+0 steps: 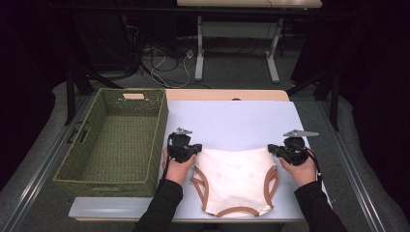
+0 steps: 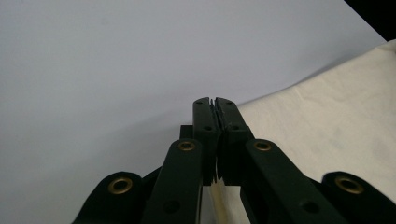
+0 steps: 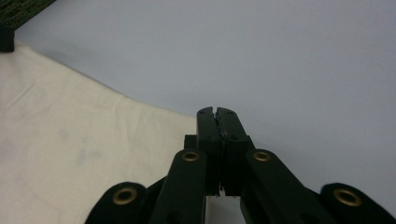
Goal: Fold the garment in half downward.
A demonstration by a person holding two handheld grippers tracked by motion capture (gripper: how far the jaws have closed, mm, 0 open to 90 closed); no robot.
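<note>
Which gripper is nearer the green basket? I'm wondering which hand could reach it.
Left. The left gripper sits just beside the basket; the right gripper is across the garment.

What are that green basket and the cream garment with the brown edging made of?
The basket looks like woven fibre, perhaps seagrass or paper cord: a matte, ribbed weave shows on its walls. The garment seems soft, matte cotton-like cloth lying flat and limp, with brown stitched-on trim, perhaps elastic.

From my seat, the cream garment [image 1: 237,179] runs off the gripper views' edges; its pinched corners hide under the jaws, and my sleeves [image 1: 162,208] get cropped below.
</note>
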